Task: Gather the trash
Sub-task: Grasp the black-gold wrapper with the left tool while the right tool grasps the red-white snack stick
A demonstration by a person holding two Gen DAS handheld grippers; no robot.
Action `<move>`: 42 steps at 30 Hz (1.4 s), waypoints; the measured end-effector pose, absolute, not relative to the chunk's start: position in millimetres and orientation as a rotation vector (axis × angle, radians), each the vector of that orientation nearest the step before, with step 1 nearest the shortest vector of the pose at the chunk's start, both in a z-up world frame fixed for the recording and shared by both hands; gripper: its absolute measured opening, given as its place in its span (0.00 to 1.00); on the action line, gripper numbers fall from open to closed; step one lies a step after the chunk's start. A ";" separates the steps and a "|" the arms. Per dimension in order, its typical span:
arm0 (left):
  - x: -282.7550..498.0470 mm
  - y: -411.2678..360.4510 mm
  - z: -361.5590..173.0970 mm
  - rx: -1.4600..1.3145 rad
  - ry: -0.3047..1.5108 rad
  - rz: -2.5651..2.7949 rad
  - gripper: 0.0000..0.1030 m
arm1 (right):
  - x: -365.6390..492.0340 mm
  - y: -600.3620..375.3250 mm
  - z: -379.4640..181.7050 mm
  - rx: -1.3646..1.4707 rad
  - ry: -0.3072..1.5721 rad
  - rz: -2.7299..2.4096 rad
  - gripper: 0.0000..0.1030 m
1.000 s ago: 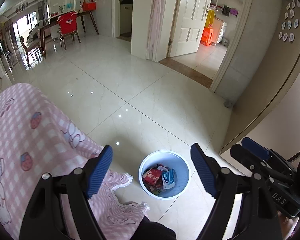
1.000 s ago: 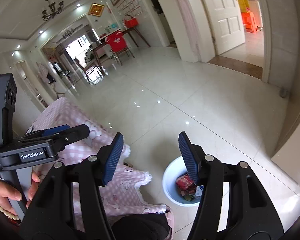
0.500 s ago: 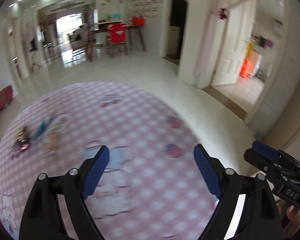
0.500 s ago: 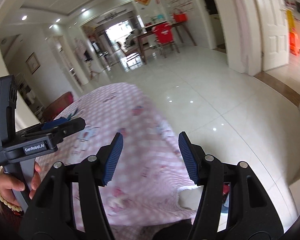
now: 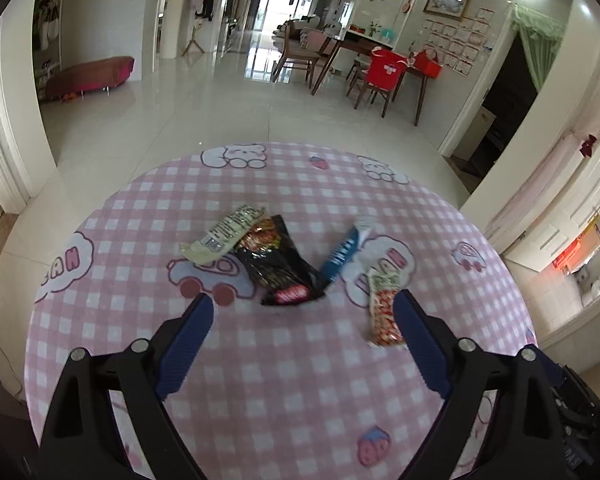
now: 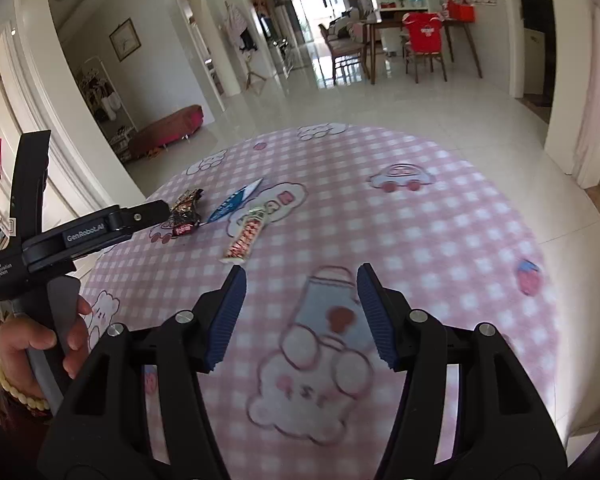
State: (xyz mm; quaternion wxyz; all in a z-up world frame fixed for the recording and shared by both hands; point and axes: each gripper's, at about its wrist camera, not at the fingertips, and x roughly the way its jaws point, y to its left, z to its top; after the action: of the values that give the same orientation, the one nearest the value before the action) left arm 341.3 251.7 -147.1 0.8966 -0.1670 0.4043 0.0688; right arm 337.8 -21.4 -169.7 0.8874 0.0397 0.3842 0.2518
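Four snack wrappers lie on the round table covered with a pink-and-white checked cloth [image 5: 140, 208], ahead of the left gripper [image 5: 300, 324]. The black crinkled foil wrapper with a red label [image 5: 278, 268] lies just beyond the gap between its fingers. A cream printed wrapper [image 5: 224, 236] overlaps the black one's far left end. A blue-and-white wrapper [image 5: 342, 254] lies just right of it. A red-and-white patterned wrapper [image 5: 384, 308] lies beside the right-hand finger. The left gripper's jaws have just been opening and stand wide, with nothing between them. The right gripper [image 6: 302, 304] stands partly open and empty above the cloth, the patterned wrapper just beyond its left-hand finger.
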 end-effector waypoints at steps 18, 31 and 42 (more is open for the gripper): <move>376.7 254.6 -189.0 -0.315 0.910 0.137 0.30 | 393.9 83.1 -214.3 -0.135 0.896 0.535 0.27; 333.9 241.4 -154.4 -0.314 0.829 0.075 0.17 | 376.7 41.1 -193.1 -0.032 0.855 0.567 0.13; 304.1 166.5 -109.3 -0.210 0.770 -0.043 0.17 | 334.8 -30.5 -151.0 0.070 0.763 0.538 0.13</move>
State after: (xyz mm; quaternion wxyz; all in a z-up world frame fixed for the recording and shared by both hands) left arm 304.1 166.5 -109.3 0.9212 -0.1023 0.3749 -0.0210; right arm 334.8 -30.5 -151.0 0.8924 0.0336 0.3677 0.2593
